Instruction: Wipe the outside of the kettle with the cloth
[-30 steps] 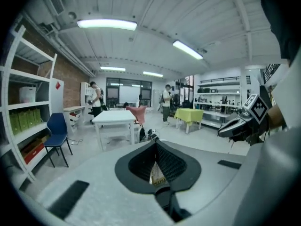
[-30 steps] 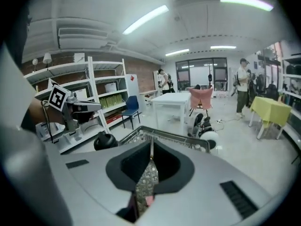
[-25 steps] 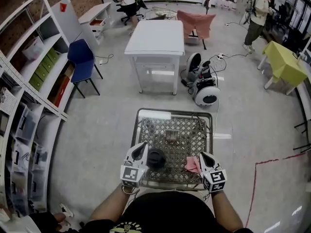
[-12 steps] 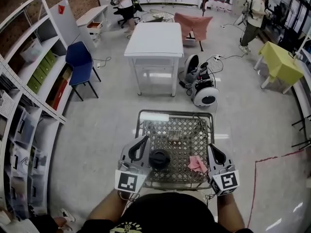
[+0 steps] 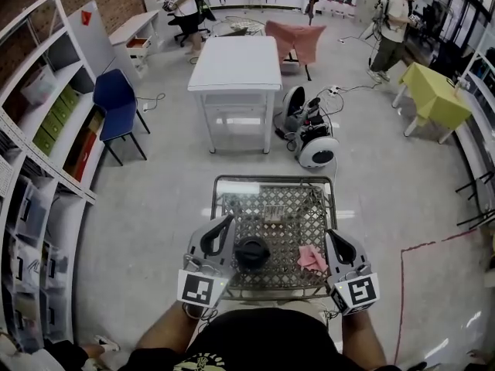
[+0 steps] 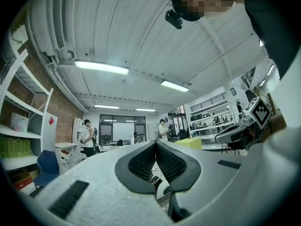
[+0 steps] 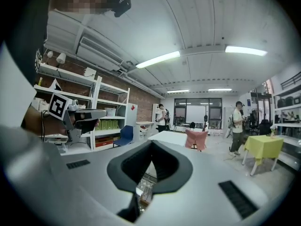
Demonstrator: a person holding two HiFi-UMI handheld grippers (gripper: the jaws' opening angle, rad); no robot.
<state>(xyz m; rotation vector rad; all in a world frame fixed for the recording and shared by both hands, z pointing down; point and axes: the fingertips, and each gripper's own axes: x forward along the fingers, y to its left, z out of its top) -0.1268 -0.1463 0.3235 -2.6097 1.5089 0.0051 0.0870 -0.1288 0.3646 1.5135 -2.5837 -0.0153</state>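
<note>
In the head view the kettle (image 5: 252, 252) stands on a metal mesh table (image 5: 271, 180) just in front of me; only its black top shows. The pink cloth (image 5: 312, 258) lies crumpled on the mesh to the kettle's right. My left gripper (image 5: 225, 222) hovers over the table to the left of the kettle, jaws shut and empty. My right gripper (image 5: 331, 235) hovers to the right of the cloth, shut and empty too. Both gripper views look level across the room: the left gripper (image 6: 155, 144) and the right gripper (image 7: 151, 142) each show pads meeting with nothing between them.
Beyond the mesh table stand a white table (image 5: 236, 60), a wheeled robot base (image 5: 313, 141) and a pink-draped chair (image 5: 294, 39). Shelves (image 5: 39, 130) and a blue chair (image 5: 114, 99) line the left. A yellow table (image 5: 433, 91) and two people (image 5: 390, 22) are farther off.
Both grippers have risen from table height beside the kettle and cloth toward the head camera and look larger now. Kettle and cloth have not moved.
</note>
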